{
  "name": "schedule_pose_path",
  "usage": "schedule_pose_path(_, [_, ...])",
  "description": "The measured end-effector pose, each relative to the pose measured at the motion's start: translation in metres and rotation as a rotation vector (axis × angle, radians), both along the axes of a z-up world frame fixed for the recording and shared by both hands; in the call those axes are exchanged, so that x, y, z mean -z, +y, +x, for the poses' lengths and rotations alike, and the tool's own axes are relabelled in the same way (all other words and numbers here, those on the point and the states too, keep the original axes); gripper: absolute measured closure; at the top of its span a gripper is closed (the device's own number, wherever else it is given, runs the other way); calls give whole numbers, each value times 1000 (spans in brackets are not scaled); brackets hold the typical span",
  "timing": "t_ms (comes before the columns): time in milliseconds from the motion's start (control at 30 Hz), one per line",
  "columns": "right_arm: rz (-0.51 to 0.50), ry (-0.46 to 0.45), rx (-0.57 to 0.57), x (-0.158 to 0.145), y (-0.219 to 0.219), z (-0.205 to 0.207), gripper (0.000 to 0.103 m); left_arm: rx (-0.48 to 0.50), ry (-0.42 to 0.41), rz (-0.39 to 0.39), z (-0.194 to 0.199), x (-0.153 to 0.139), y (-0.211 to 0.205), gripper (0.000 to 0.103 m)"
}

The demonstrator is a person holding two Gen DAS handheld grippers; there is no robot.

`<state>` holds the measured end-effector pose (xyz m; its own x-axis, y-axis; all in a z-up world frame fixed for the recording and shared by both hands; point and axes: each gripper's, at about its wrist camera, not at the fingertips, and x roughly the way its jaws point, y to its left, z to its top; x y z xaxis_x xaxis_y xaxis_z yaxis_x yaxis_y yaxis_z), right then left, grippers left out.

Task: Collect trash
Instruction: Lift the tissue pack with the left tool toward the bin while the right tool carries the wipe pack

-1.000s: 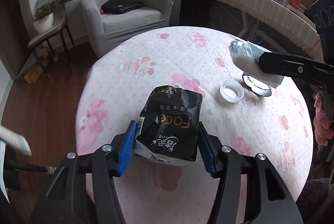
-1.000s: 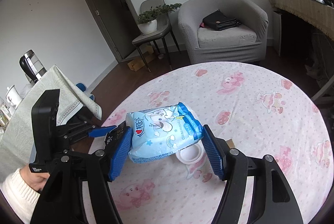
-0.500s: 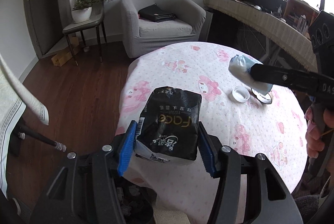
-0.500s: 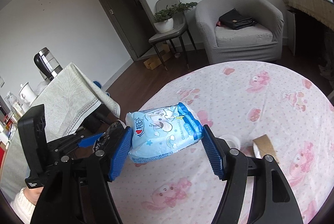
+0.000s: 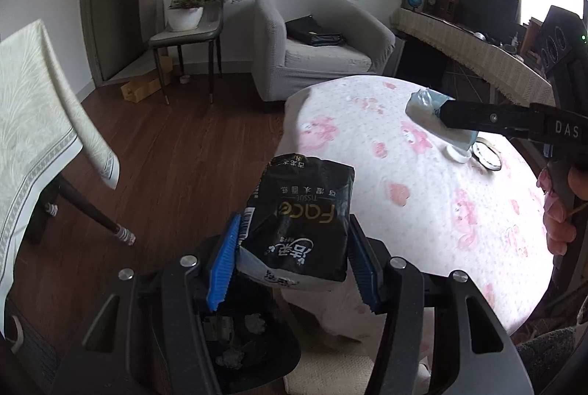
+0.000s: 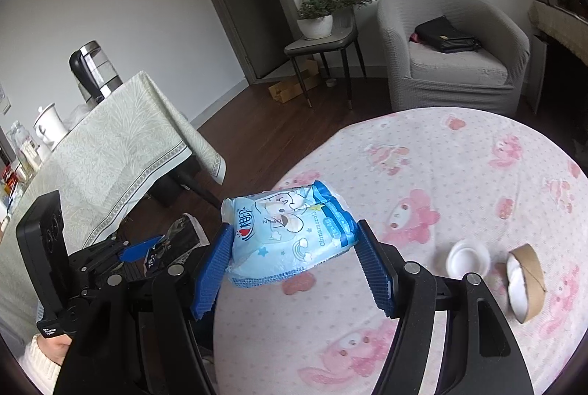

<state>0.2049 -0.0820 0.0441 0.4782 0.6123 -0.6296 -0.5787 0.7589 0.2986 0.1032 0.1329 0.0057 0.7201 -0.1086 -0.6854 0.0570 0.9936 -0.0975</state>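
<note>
My left gripper is shut on a black tissue pack, held in the air past the left edge of the round table. Right under it stands a black trash bin with crumpled scraps inside. My right gripper is shut on a light blue wet-wipe pack above the table's left rim. In the right wrist view the left gripper shows low on the left, with the black pack in it. A white cap and a cardboard tape roll lie on the pink cloth.
A second table with a pale green cloth stands left, with a kettle and a mug on it; its leg is near the bin. Across the wood floor are a grey armchair and a chair with a plant.
Both grippers have swung left with their packs. The black pack has left the tabletop and now hangs over the bin; the blue pack has moved from above the cap to the table's left rim.
</note>
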Motion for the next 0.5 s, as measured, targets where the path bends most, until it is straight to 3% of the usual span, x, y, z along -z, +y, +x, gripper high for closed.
schedule_pose_path(100, [-12,-2,-29,0,19,-4,35,-18,10,17,-5,6,13,44])
schedule_pose_path(500, [-47,-18,-151,0,97,-25,35,-99,82,-34,-22,42,70,44])
